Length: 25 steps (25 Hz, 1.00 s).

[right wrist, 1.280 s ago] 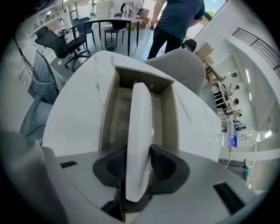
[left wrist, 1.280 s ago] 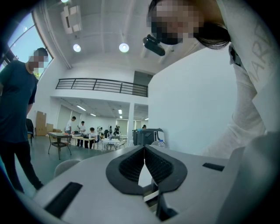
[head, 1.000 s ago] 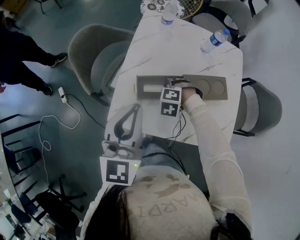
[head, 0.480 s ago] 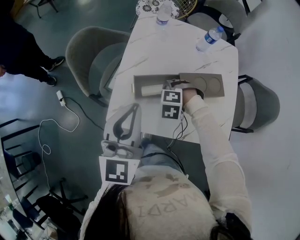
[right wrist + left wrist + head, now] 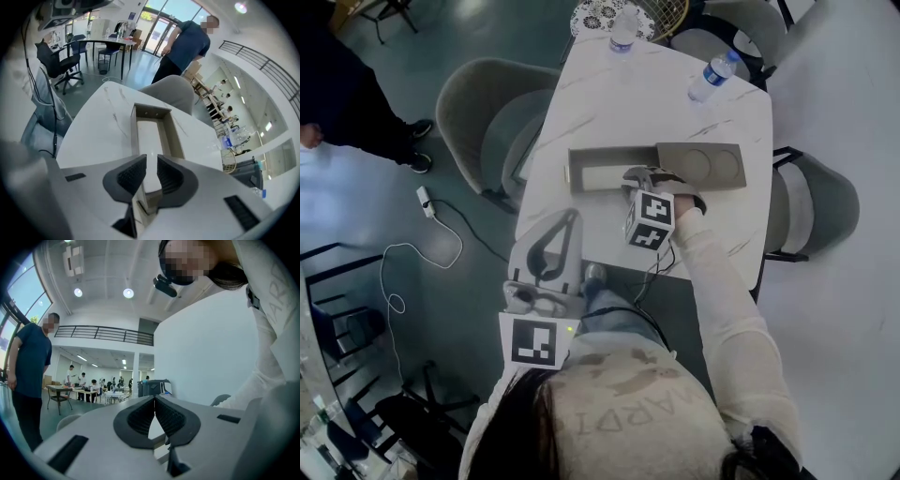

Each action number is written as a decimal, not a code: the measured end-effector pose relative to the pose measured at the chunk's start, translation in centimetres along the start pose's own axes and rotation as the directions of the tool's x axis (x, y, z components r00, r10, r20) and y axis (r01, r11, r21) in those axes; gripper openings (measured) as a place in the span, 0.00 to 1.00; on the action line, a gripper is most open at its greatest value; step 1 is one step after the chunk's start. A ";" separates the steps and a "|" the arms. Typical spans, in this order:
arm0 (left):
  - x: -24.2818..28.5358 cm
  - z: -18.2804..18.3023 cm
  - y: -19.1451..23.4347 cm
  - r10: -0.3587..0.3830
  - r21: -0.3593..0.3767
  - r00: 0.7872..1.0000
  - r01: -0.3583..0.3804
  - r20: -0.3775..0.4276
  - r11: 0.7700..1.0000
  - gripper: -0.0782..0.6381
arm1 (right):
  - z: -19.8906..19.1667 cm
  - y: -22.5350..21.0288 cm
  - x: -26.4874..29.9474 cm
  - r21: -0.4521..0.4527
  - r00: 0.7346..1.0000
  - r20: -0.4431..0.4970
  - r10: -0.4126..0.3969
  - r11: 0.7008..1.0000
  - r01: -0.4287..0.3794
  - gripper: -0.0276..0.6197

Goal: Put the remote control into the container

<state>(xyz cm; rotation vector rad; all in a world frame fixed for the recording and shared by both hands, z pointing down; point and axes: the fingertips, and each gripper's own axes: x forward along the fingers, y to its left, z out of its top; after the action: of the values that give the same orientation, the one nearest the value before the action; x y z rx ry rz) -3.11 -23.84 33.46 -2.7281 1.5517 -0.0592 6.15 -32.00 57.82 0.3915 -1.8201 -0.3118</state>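
**A:** Going left to right. The left tongs [image 5: 154, 398] are closed with nothing in them, held off to the side and pointing out into the room, so no worries there. Ahead of and below the right tongs [image 5: 151, 159], the white remote control [image 5: 149, 136] lies lengthwise inside the grey container [image 5: 172, 134] on the bench [image 5: 98, 126]. Those tongs are parted, have just been closing, and nothing sits between them. So what can go wrong from here?

**B:** Mostly the pull-away, I reckon. The right tongs hang close over the container's near end, tilted down. If they dip or swing, a tip could catch the wall and shove the container along the bench, or knock the remote crooked. The container looks light, so it'd slide easy.

**A:** Anything you can't make out?

**B:** Yeah. In the right gripper view the jaws cover the remote's near end, so I can't tell if it lies flat all the way. In the head view the tongs' own body and marker cube [image 5: 652, 220] hide the tips. And there's the flat panel [image 5: 712, 167] right of the tongs, with two round recesses. Lid or second tray, no idea.
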 end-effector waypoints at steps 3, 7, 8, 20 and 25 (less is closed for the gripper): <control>-0.6 0.3 -0.5 -0.013 0.008 1.000 0.013 0.003 1.000 0.13 | 0.9 -0.2 -1.7 0.138 0.990 0.101 -0.102 0.987 0.087 0.15; -1.3 0.8 -1.6 -0.045 0.016 0.999 0.045 0.014 0.999 0.13 | 1.9 -0.7 -5.3 0.335 0.942 0.203 -0.268 0.923 0.190 0.13; -1.5 1.0 -2.0 -0.055 0.018 0.998 0.055 0.019 0.998 0.13 | 2.1 -0.7 -6.3 0.370 0.927 0.221 -0.304 0.905 0.209 0.13; -7.2 2.6 -6.4 -0.168 0.037 0.983 0.166 0.075 0.985 0.13 | 5.9 3.5 -19.2 0.665 0.747 0.348 -0.566 0.711 0.229 0.13; -10.6 3.5 -7.8 -0.204 0.057 0.973 0.199 0.111 0.978 0.13 | 7.4 6.7 -24.4 0.750 0.674 0.369 -0.640 0.634 0.191 0.13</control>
<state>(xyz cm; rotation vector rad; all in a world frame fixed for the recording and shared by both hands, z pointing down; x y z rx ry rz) -1.67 -10.77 29.77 -2.7870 1.2261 0.0627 4.57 -15.64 37.23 1.4237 -2.4460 -0.1077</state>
